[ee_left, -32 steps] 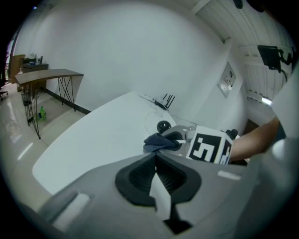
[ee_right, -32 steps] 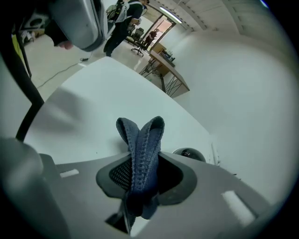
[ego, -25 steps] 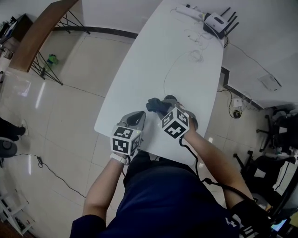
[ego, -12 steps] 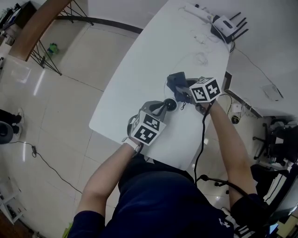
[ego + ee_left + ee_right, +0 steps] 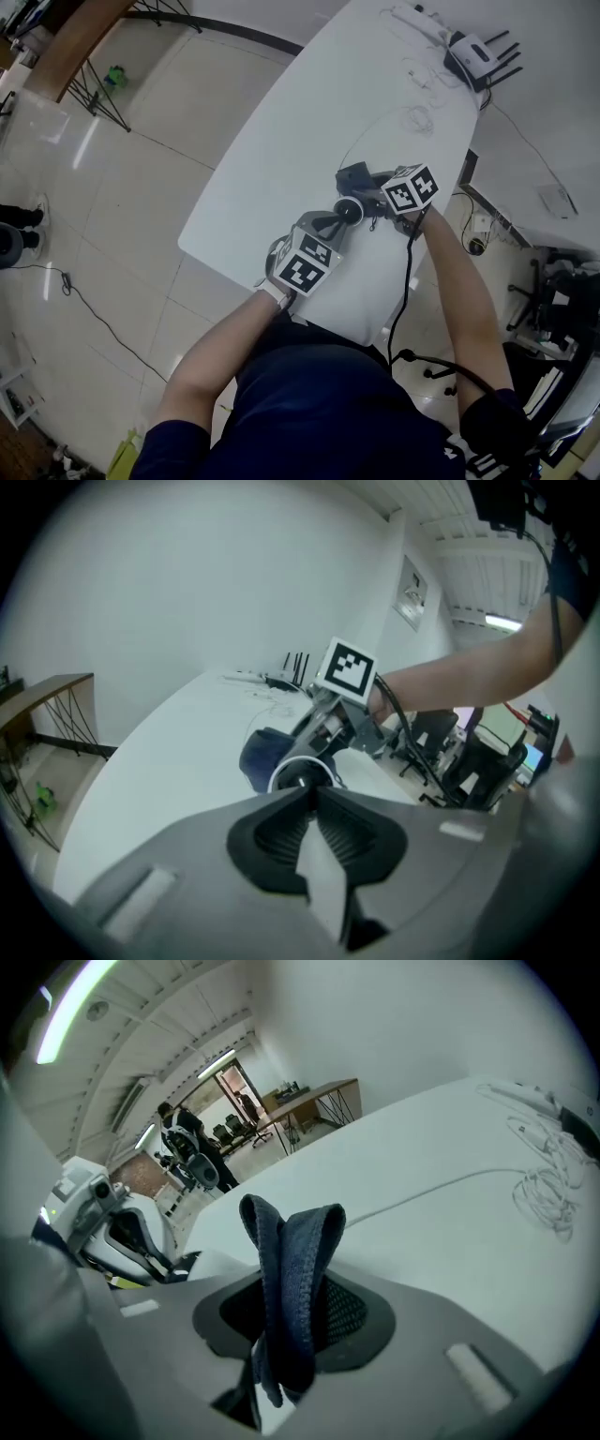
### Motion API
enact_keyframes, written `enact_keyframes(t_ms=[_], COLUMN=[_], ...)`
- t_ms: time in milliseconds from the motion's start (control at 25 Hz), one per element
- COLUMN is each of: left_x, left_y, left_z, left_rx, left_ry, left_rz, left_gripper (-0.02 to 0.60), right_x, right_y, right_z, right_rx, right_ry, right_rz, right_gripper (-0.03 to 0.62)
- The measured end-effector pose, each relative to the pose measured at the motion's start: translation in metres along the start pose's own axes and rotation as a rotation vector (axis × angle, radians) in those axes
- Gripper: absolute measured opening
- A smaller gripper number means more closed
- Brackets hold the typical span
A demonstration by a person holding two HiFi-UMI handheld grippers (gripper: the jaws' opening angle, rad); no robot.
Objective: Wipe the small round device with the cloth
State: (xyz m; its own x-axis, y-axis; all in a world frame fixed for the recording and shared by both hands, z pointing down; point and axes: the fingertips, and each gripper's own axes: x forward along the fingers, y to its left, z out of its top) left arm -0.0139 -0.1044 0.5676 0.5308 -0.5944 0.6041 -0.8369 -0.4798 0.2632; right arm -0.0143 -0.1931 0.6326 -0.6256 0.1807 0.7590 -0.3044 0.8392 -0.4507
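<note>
**Two grippers closing in on one small round device**

The left gripper [image 5: 312, 794] is pinching the near edge of the small round device [image 5: 298, 772]. Its jaws have just been opening slightly and are standing almost together, with that edge between the tips. The right gripper [image 5: 373, 195] is clamping a folded dark blue cloth [image 5: 286, 1260], whose bunched loop is sticking out past the pads.

The device is sitting low over the white table [image 5: 309, 103], close to the table's near edge. The cloth is hanging just beyond it, farther onto the table. Whether the two are touching is not clear.

The device is probably going to handle as light and rigid. Its smooth dark face inside the white ring looks slippery and easy to mark, so the rim is the safer place to hold. The cloth is soft and limp, so gripping it at the fold is keeping a firm pad forward.

Counting: two grippers, one device, one cloth. One router [image 5: 478, 58] with antennas is lying at the table's far end.
</note>
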Motion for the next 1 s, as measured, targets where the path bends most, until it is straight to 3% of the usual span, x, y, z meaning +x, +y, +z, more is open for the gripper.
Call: enact_keyframes(t_ms=[120,240,320,400,560,720,840,920,1000], left_x=[-0.014,-0.034,-0.047,-0.059,-0.084,-0.096,-0.098,-0.099,-0.102], left_y=[0.006,0.019,0.03,0.042,0.057,0.061,0.05,0.04,0.034], left_z=[0.003,-0.003,-0.013,-0.023,-0.033,-0.049,-0.055,-0.052,-0.041], left_rx=[-0.056,-0.125,-0.162,-0.197,-0.264,-0.316,-0.28,-0.262,-0.272], left_ry=[-0.05,-0.095,-0.107,-0.114,-0.132,-0.108,-0.097,-0.114,-0.168], left_rz=[-0.005,0.014,0.041,0.069,0.094,0.095,0.049,-0.003,-0.071], left_gripper=[0.028,0.028,0.028,0.027,0.023,0.018,0.018,0.033,0.089], right_x=[-0.023,-0.041,-0.046,-0.047,-0.043,-0.026,-0.027,-0.033,-0.039], right_y=[0.02,0.052,0.083,0.108,0.124,0.126,0.133,0.141,0.147], right_z=[0.028,0.047,0.05,0.045,0.024,-0.002,0.002,0.011,0.017], right_rx=[-0.108,-0.421,-0.674,-0.85,-0.965,-0.96,-0.824,-0.577,-0.21], right_ry=[-0.018,0.036,0.108,0.181,0.244,0.225,0.123,-0.04,-0.266], right_rz=[-0.015,-0.119,-0.213,-0.326,-0.613,-0.781,-0.808,-0.705,-0.489], right_gripper=[0.114,0.114,0.114,0.114,0.114,0.114,0.114,0.114,0.114])
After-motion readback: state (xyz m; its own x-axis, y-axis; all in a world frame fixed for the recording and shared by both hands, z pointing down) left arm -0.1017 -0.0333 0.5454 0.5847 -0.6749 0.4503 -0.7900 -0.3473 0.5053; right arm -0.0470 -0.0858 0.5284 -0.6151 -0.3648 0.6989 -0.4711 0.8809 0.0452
